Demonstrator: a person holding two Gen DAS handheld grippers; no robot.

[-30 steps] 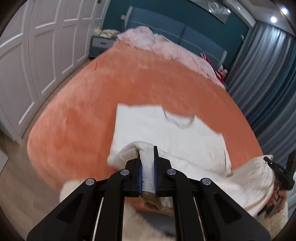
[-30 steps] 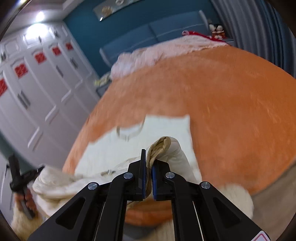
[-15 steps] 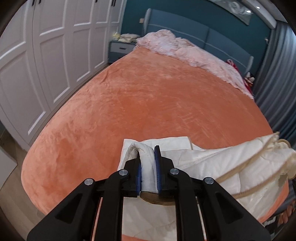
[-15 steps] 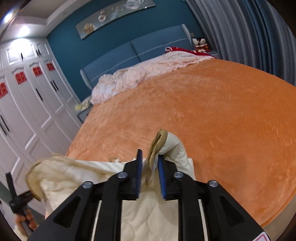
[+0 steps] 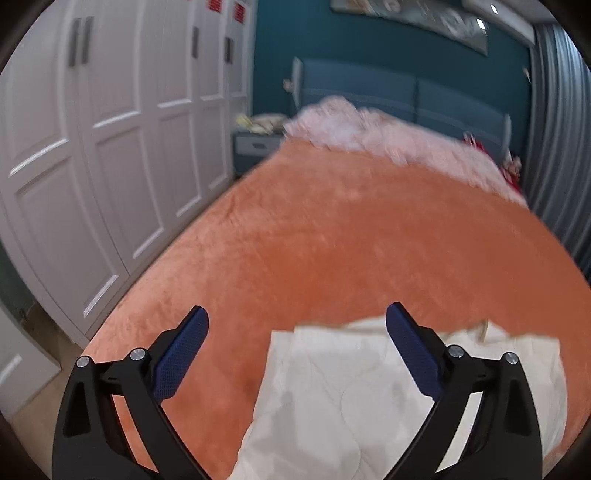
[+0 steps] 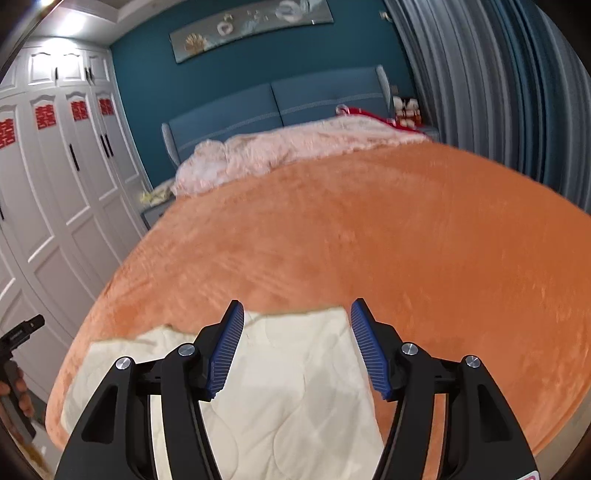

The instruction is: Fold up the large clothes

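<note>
The cream quilted garment (image 5: 354, 402) (image 6: 280, 391) lies folded flat on the orange bedspread (image 5: 332, 243) (image 6: 369, 229), at the bed's near edge toward its near left corner, its far hem straight across the plush. The left gripper (image 5: 295, 334) hangs above the garment's left part with its blue-padded tongs spread wide and nothing between them; the right gripper (image 6: 297, 325) sits over the garment's right part, tongs likewise wide and empty. A crumpled pink blanket (image 5: 373, 129) (image 6: 288, 147) lies at the bed's far end against the blue headboard (image 6: 280, 107). Left of the bed stands a white wardrobe (image 5: 110, 147) (image 6: 55, 206), its doors carrying red double-happiness paper cuts (image 6: 79, 110). Grey curtains (image 6: 491, 92) hang on the right, and a long picture (image 6: 251, 27) hangs on the teal wall.
</note>
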